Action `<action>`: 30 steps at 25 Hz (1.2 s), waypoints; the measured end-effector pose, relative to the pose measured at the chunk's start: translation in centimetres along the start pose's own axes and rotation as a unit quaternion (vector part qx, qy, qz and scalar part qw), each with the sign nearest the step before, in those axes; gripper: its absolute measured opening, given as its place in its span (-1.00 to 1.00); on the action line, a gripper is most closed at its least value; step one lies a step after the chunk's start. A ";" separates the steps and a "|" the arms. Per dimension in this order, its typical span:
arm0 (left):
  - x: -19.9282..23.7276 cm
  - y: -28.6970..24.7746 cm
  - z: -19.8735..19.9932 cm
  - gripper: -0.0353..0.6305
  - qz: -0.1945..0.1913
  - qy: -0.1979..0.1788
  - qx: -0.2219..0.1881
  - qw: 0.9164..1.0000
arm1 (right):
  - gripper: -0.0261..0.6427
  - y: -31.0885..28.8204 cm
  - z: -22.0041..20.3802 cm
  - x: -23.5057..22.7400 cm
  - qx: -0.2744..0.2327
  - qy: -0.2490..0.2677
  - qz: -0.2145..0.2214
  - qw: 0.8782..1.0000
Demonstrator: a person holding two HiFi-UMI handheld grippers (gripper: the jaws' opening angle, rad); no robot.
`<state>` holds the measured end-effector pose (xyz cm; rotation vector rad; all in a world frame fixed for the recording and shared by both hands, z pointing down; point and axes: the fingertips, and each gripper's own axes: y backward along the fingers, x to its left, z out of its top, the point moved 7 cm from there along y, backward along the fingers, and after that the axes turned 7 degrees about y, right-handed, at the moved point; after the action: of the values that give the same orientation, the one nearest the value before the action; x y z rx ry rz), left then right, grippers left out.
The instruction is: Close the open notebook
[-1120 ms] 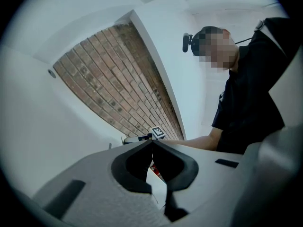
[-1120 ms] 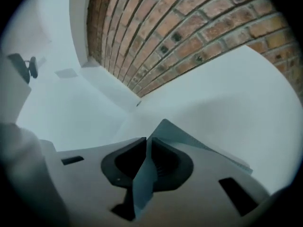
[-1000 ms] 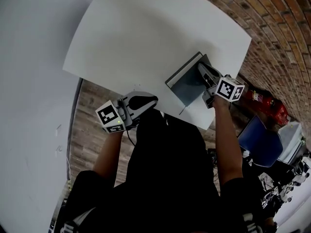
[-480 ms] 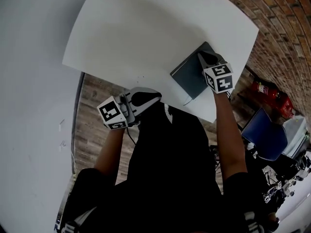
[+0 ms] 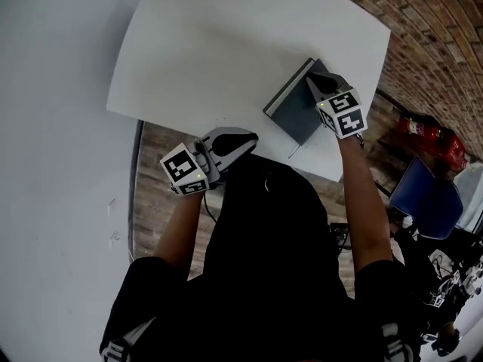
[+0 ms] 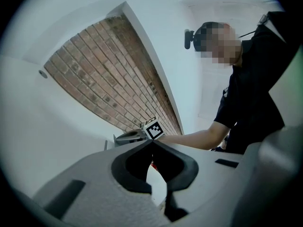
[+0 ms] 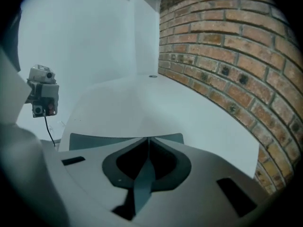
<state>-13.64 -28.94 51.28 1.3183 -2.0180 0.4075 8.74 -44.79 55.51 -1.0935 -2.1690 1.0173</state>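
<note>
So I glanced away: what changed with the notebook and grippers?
The raised cover of the notebook swung down; it now lies closed on the table. The right gripper rolled over with it, its fingers just closing with nothing visibly between them. The left gripper stayed at the table's near edge.

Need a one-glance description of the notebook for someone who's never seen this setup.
Start at the white table that stands beside the brick wall. Follow the table's wall-side edge toward the person: the notebook lies flat there and looks closed. Its dark grey-teal cover and pale page edge stand out against the white top.
</note>
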 end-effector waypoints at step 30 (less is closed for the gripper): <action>-28.9 -7.0 -1.7 -0.84 -0.055 -0.208 0.074 0.974 | -0.90 46.9 -10.8 18.2 -0.423 0.001 -0.071 0.903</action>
<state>0.57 -11.40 31.87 1.7142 -2.2714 0.2484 27.55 -6.81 26.38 -1.2322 -2.7046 -0.0537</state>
